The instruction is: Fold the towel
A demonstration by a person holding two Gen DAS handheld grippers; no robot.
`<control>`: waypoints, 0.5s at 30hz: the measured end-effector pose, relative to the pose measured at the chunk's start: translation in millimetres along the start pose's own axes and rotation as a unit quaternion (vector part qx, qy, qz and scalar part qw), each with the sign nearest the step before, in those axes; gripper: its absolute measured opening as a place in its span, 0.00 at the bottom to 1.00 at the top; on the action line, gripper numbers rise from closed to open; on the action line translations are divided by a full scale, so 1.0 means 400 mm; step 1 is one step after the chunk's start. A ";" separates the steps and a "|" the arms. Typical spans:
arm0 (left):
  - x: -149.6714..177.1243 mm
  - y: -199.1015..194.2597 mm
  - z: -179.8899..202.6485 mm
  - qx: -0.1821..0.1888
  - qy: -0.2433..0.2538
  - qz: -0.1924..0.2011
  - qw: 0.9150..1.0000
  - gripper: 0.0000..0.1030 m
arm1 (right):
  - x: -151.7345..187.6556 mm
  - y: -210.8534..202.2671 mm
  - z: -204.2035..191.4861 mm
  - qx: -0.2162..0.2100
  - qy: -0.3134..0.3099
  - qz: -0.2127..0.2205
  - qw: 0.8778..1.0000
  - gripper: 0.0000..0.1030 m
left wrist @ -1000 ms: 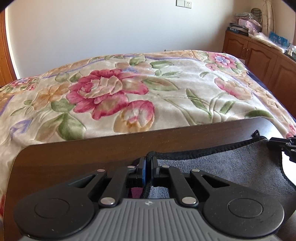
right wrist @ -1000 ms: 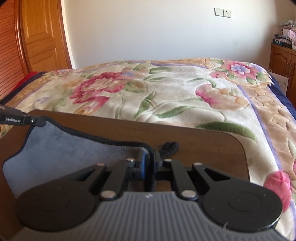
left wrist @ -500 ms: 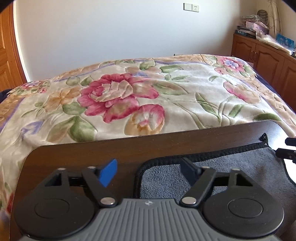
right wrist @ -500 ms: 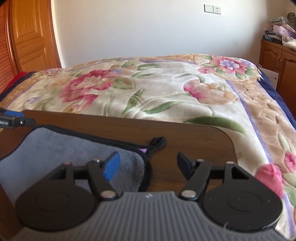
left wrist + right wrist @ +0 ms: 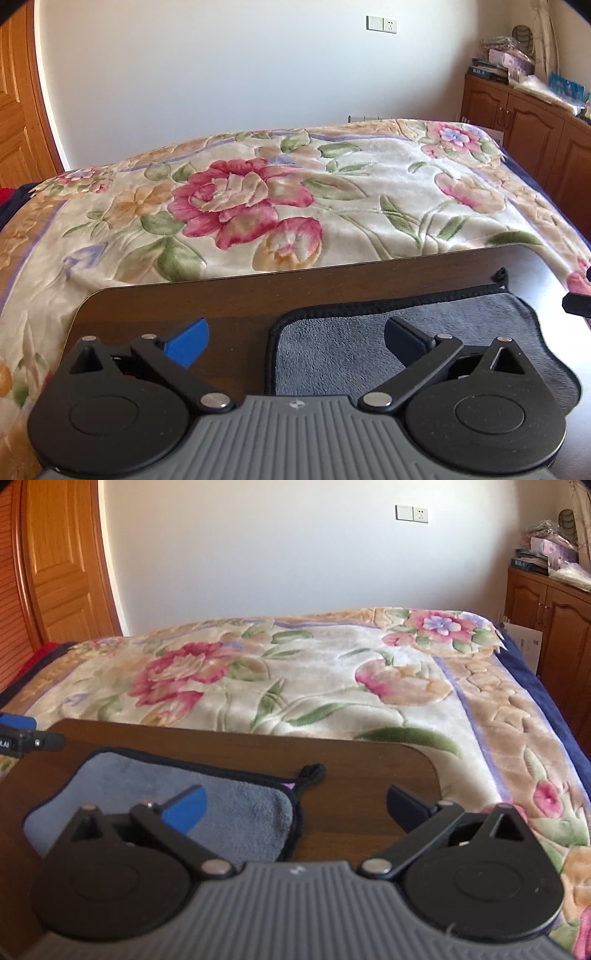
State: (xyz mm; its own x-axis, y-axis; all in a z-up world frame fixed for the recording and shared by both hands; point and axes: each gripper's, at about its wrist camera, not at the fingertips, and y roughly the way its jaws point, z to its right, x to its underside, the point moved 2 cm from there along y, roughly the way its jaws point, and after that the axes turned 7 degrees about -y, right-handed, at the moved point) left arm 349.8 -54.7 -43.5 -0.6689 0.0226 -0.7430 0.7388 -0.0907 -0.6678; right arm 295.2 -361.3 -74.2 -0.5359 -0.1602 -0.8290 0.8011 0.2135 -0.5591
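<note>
1. The left hand-held gripper [image 5: 295,334] and the right hand-held gripper [image 5: 295,803] are now standing wide open and holding nothing; one second ago both were pinching the towel's black hem.
2. The grey towel [image 5: 369,347] is lying flat on the brown table [image 5: 221,295], folded, with a black border and a small loop [image 5: 313,771] at its far right corner.
3. A white label on the left gripper's side, seen from the right camera, is showing letters, perhaps "AI"; the rest is cut off.
</note>
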 end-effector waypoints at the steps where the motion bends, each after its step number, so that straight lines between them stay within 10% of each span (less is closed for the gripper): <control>1: -0.002 -0.012 0.000 0.000 0.000 0.001 1.000 0.97 | -0.003 -0.006 0.000 0.003 -0.001 -0.002 1.000 1.00; 15: -0.020 -0.189 -0.004 0.001 0.012 0.012 1.000 0.97 | -0.033 -0.146 -0.032 0.002 -0.012 0.013 1.000 1.00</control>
State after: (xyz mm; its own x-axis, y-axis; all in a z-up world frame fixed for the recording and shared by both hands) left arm 299.6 -46.5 12.9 -0.6481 0.0447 -0.7603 0.7550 -0.0931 -0.6491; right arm 252.0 -359.3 -30.9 -0.5078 -0.1782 -0.8429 0.8160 0.2143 -0.5369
